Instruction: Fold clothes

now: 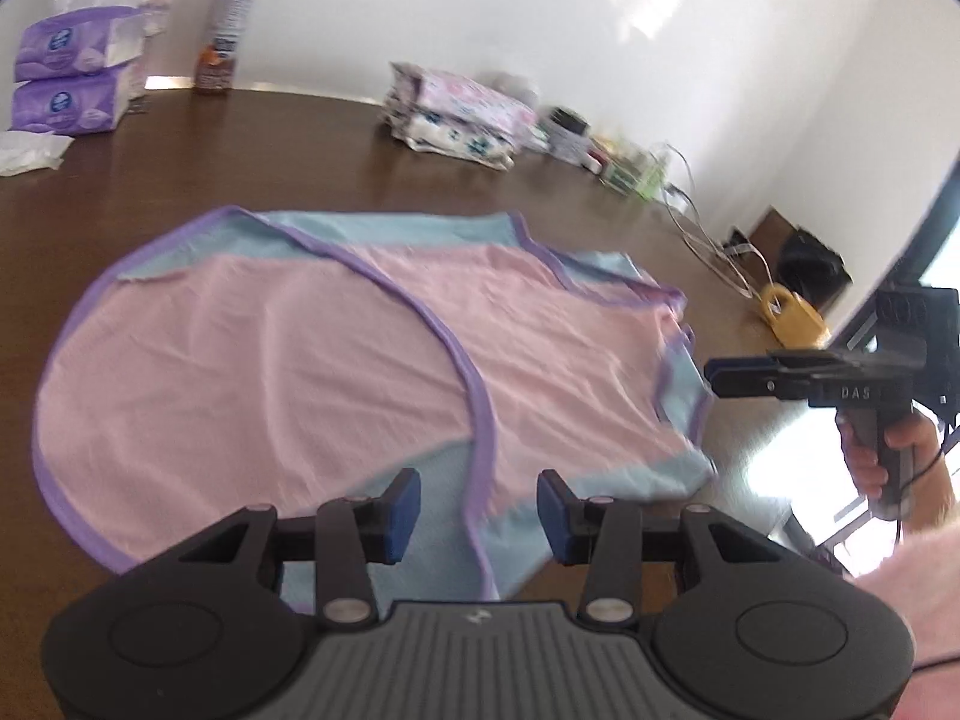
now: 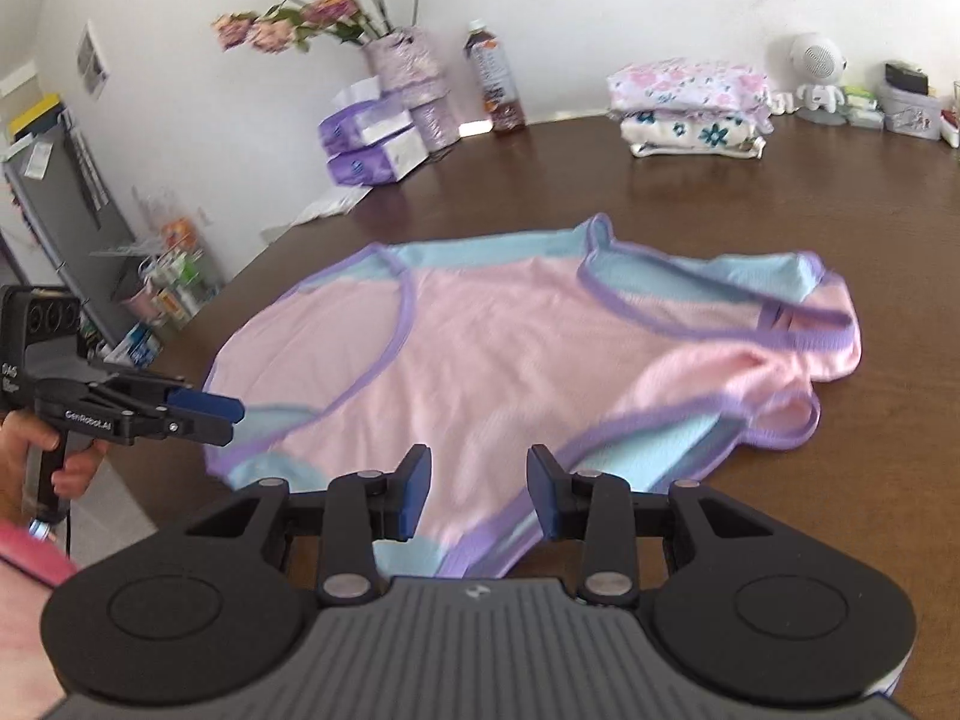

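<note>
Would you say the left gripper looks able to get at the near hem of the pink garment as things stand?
Probably yes: the left gripper is open just above the pink garment's near purple-trimmed edge, with nothing in between.

A garment (image 2: pixel 510 354) is being spread flat at centre of a table (image 2: pixel 840 192), w/ folded clothes (image 2: pixel 690 108) stacked behind it by the wall. A bottle (image 2: pixel 495 81) & tissue packs (image 2: pixel 372 144) are being kept at far left of the stack. Left gripper (image 1: pixel 479 510) & right gripper (image 2: pixel 479 492) are being held over the garment's near edge.
</note>
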